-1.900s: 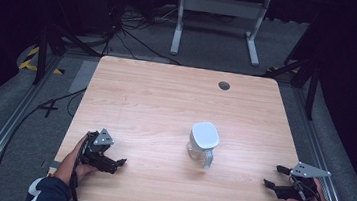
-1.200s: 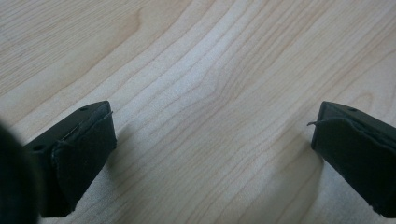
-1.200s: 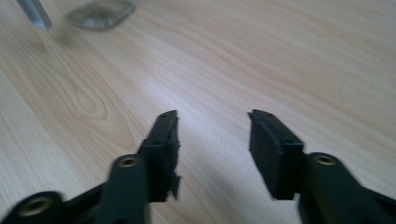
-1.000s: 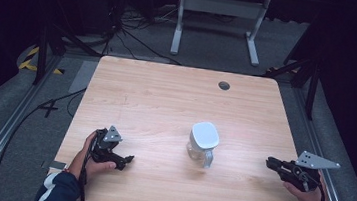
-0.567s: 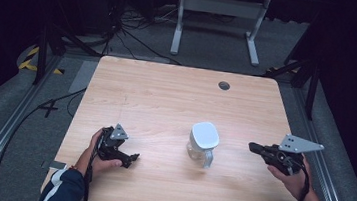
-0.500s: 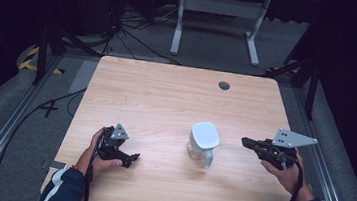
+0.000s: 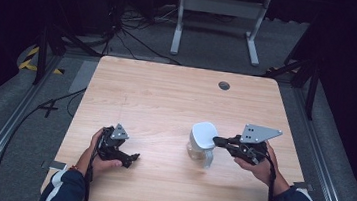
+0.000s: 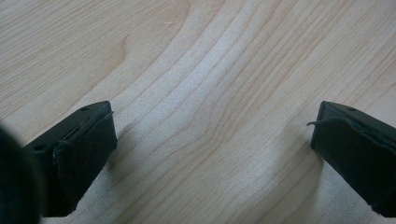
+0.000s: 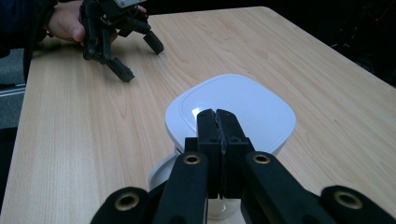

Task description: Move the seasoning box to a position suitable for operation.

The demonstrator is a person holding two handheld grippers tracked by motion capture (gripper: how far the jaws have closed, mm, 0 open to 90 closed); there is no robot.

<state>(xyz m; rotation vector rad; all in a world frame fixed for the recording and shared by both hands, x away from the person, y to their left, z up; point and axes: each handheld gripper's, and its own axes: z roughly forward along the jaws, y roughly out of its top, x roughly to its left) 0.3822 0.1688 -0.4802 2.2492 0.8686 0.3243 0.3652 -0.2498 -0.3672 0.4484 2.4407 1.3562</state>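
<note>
Near the table's [image 7: 176, 100] front edge, the left gripper [image 7: 132, 158] rests low over bare wood with its jaws spread wide and nothing between them. Farther in, the right gripper [image 7: 216, 140], jaws pressed together and empty, hovers at the lid of the white container [image 7: 202, 142], right of centre. Beyond it the tabletop lies open to the far edge, where a small round grommet [image 7: 224, 85] sits.

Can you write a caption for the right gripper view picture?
Shut right gripper poised over white lidded container on wooden table.
</note>
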